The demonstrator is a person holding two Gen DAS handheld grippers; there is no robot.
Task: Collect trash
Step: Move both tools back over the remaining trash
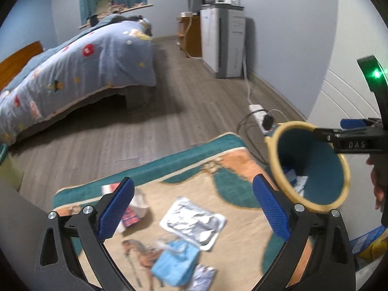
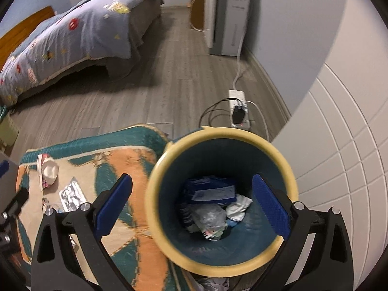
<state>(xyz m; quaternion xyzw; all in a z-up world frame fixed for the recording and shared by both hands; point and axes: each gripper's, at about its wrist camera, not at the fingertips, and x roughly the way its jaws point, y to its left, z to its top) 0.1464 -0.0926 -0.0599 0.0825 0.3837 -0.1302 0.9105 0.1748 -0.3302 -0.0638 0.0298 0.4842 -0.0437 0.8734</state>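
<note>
A teal trash bin with a cream rim stands at the rug's right edge, holding a blue packet, crumpled tissue and wrappers. My right gripper is open and empty above the bin's mouth; it also shows in the left wrist view. My left gripper is open and empty above the rug. On the rug lie a silver foil wrapper, a blue tissue pack, a red-and-white carton and a small printed wrapper.
A bed with a blue quilt fills the left. A white appliance stands by the far wall. A power strip with cables lies on the wood floor behind the bin. A white panelled wall is at right.
</note>
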